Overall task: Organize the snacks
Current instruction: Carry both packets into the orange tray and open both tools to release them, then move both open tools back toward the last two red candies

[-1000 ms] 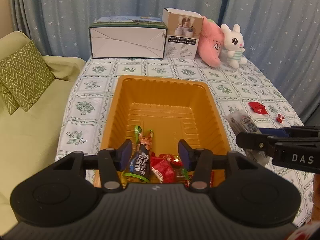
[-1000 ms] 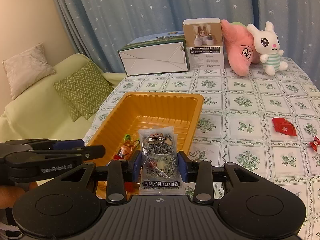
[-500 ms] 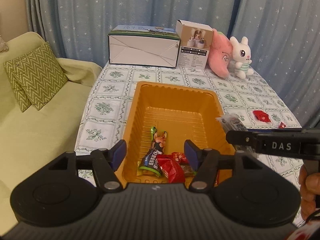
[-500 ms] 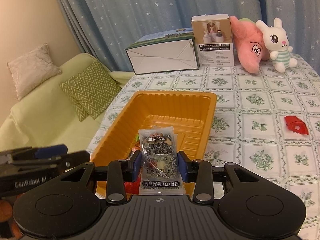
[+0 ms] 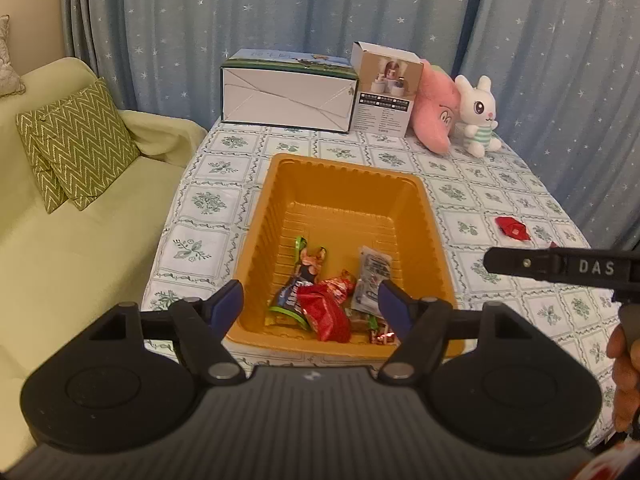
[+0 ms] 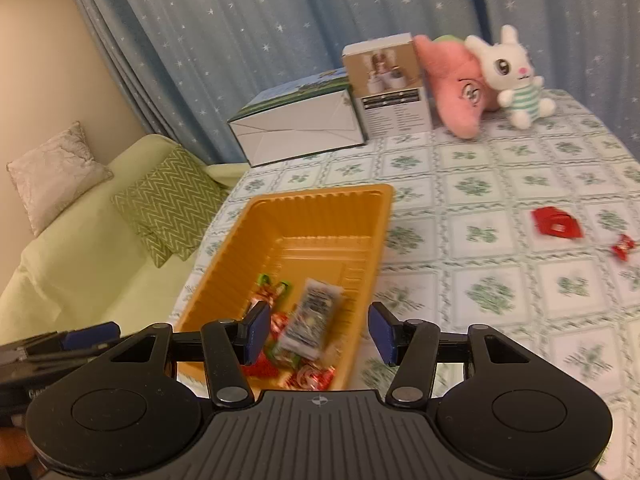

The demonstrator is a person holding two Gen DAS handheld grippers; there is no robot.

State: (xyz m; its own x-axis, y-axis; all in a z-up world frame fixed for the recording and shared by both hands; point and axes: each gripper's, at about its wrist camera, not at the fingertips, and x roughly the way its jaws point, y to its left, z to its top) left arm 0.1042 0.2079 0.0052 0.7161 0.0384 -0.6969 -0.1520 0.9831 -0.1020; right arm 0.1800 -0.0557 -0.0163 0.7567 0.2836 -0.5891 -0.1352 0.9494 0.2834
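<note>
Right gripper [image 6: 318, 332]: fingers opening, nothing gripped; the clear snack packet [image 6: 314, 320] is seen below, lying in the orange tray [image 6: 320, 200] on other wrapped snacks [image 5: 322, 312]. Left gripper [image 5: 310, 304]: fingers opening, nothing held, poised over the tray's near end. Tray is set on the patterned surface [image 6: 500, 292]. Two red snacks [image 6: 556, 222] [image 6: 622, 246] are noted well apart on the surface to its right.

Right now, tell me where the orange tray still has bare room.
The orange tray is bare across its far half, up to the wall facing the white box. Its near end is crowded: the clear packet, red wrapper and dark bar are piled there.
</note>
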